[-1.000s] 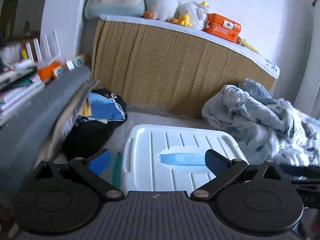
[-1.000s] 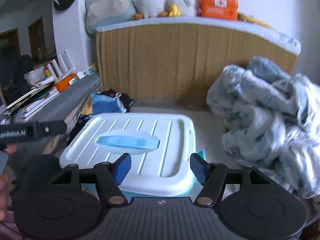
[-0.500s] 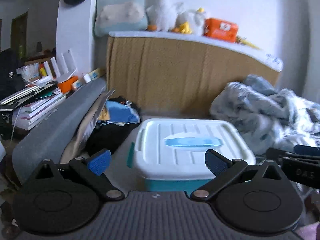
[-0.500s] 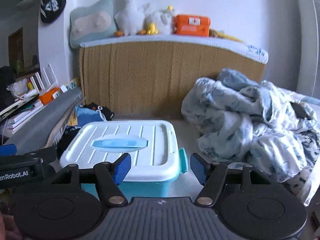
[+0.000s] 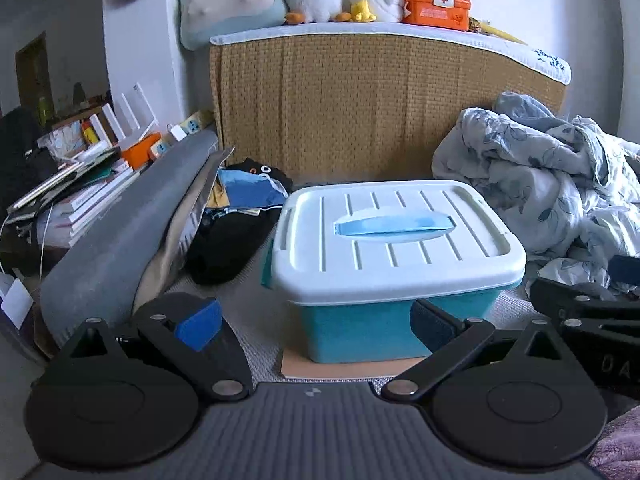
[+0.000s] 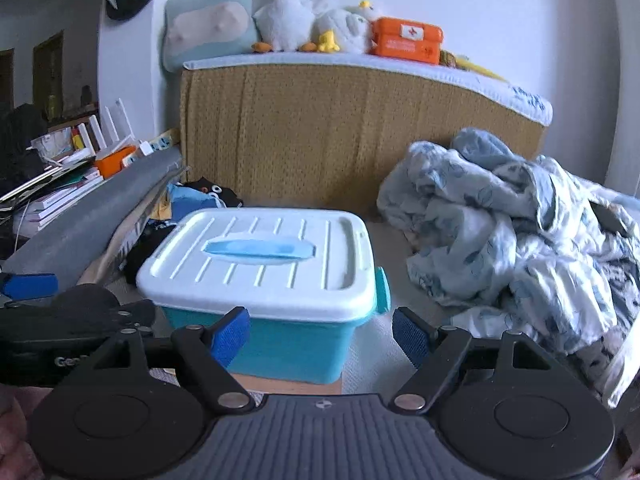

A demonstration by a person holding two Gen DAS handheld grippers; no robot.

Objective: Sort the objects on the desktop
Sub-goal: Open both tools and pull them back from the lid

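A teal storage box with a white lid and light-blue handle (image 5: 392, 248) sits closed on a tan board on the bed; it also shows in the right wrist view (image 6: 260, 264). My left gripper (image 5: 314, 322) is open and empty, just in front of the box's near side. My right gripper (image 6: 320, 336) is open and empty, in front of the box's right corner. Each gripper shows at the edge of the other's view. The box's contents are hidden.
A crumpled blue-white blanket (image 6: 512, 232) lies to the right. Dark and blue clothes (image 5: 240, 216) and a grey cushion (image 5: 120, 232) lie left of the box. Stacked books (image 5: 60, 184) are at far left. A woven headboard (image 5: 380, 108) carries plush toys and an orange first-aid case (image 5: 436, 4).
Both grippers have pulled back and lowered away from the box; its teal side and the tan board beneath now show. Both grippers stay open.
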